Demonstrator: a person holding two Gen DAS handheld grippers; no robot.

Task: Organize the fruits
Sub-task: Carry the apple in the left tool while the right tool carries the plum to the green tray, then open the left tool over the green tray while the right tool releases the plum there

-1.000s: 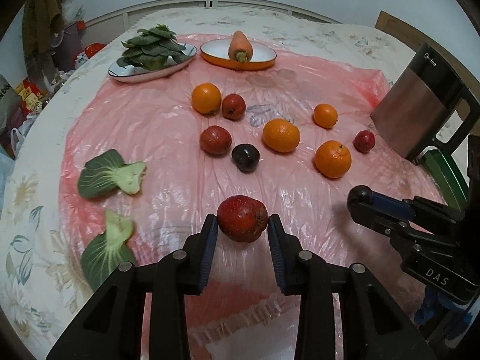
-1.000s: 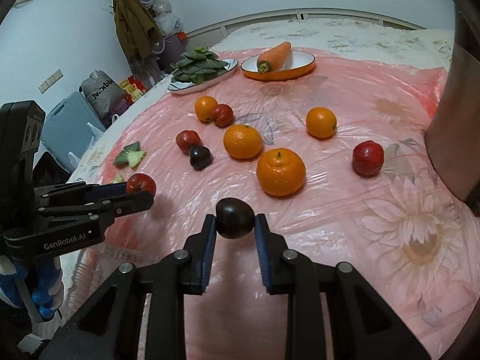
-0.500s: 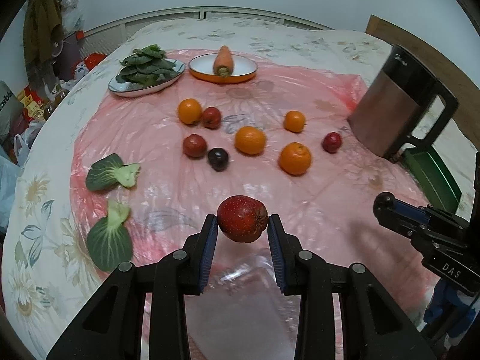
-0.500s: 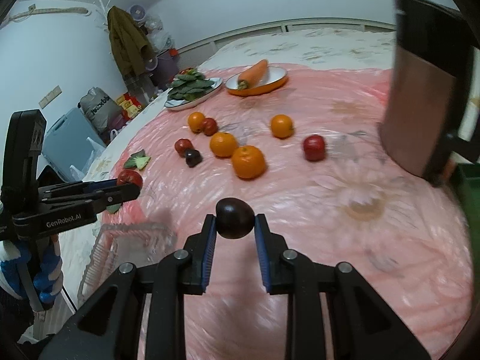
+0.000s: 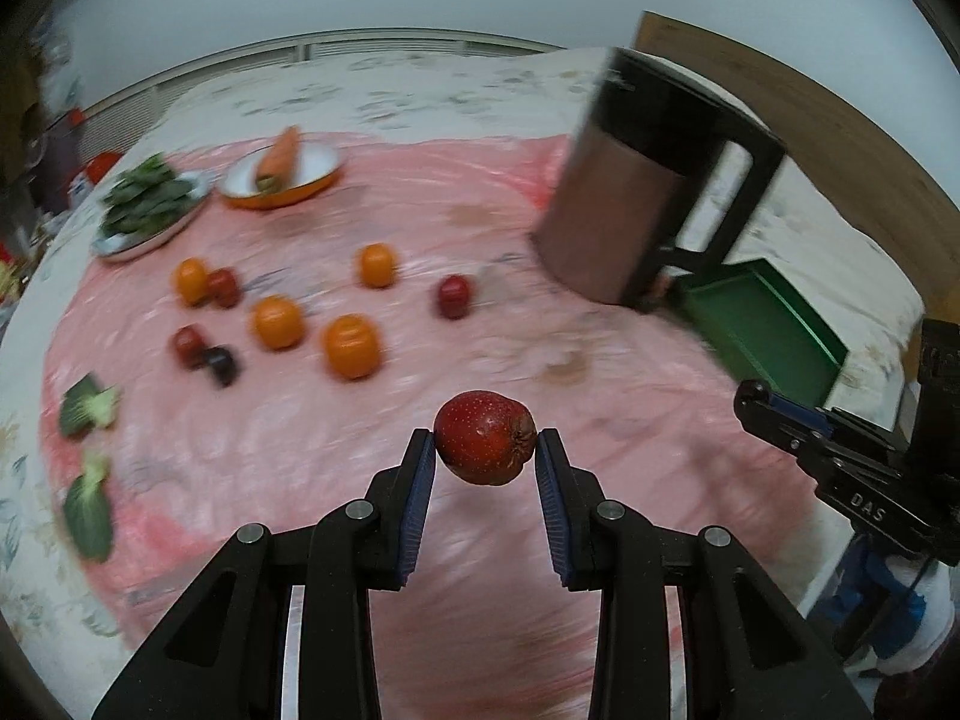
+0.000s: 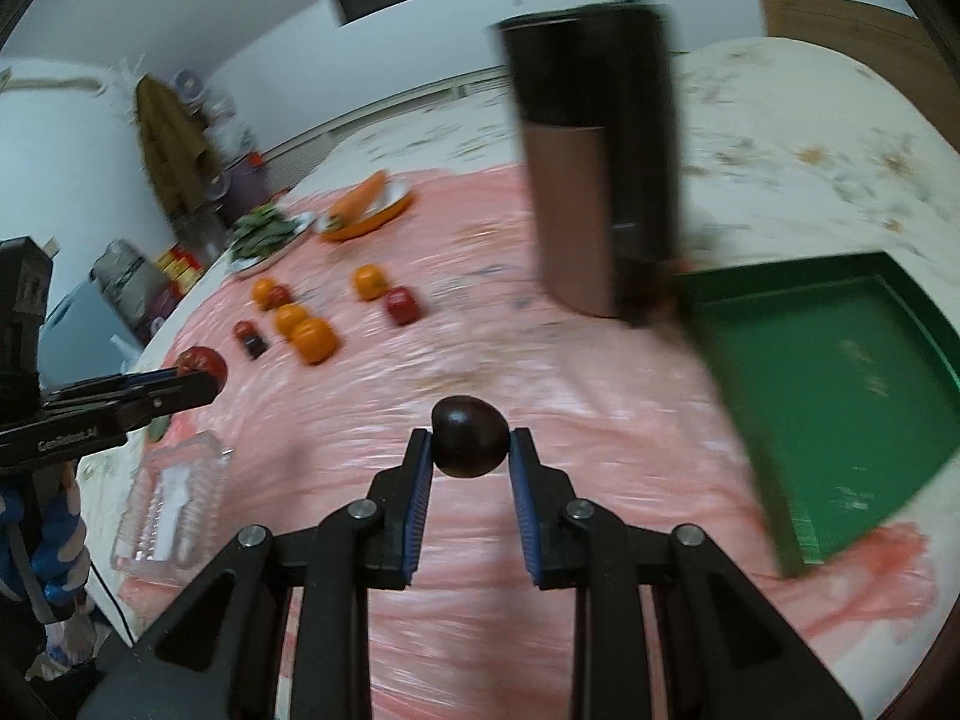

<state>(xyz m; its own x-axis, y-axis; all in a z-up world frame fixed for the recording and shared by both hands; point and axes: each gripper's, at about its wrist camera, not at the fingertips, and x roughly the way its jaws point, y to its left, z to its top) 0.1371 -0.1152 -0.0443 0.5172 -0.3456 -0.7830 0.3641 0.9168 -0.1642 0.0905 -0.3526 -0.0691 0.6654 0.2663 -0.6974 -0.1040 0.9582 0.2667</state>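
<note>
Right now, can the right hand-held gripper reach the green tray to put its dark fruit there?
Probably yes: the green tray lies empty ahead-right of the right hand-held gripper holding the dark fruit, nothing between.

Blurred fruit (image 5: 353,345), perhaps oranges.

Tray (image 6: 828,384) right of kettle (image 6: 594,180); oranges (image 6: 312,336) left.

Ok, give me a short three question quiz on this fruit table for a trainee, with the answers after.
1. Which fruit does the left gripper hold?
2. True or false: the green tray already has fruit in it.
3. How many oranges lie on the pink sheet? A three, B four, C six.

Key: 1. the red apple; the right gripper holds the dark plum. 2. False. 3. B.
</note>
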